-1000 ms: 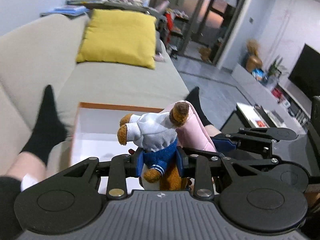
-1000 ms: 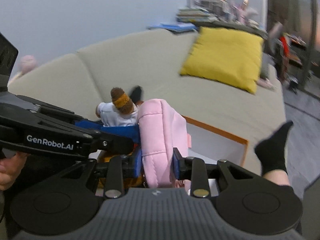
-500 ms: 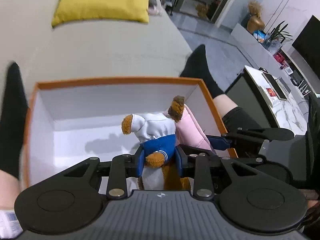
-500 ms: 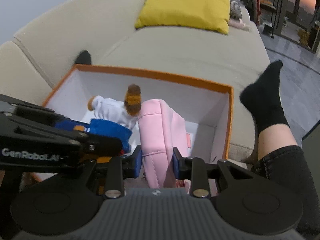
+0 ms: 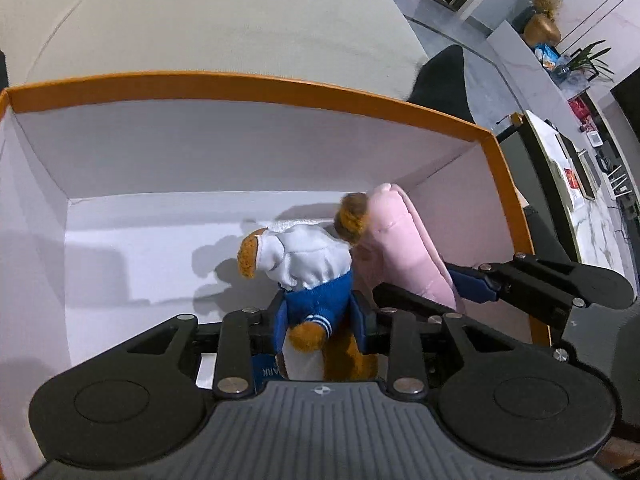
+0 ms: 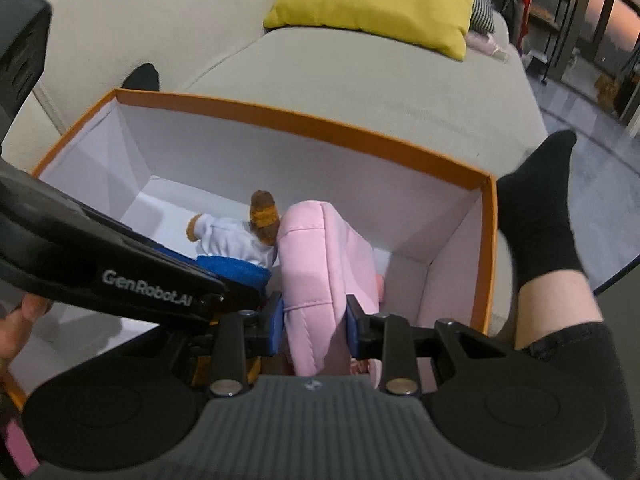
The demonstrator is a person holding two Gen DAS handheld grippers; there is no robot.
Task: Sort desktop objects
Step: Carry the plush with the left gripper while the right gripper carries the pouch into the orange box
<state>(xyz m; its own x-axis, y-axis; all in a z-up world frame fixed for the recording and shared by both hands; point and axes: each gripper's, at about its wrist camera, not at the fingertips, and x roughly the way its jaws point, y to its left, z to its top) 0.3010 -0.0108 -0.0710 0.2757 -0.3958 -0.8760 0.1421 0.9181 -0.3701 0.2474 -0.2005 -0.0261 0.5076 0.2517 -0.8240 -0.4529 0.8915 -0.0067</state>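
Bear (image 5: pixel 308 276) between opening left tool (image 5: pixel 320 322) pads, over box (image 5: pixel 248 88)

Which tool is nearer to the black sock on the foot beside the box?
Right. The right tool, clamped on the pink pouch, is on the side of the sock; the left tool, holding the teddy bear, is farther away.

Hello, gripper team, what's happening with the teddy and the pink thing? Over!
Left hand-held gripper opening around teddy. Right hand-held gripper shut on pink pouch. Both over the box. Nothing in the way.
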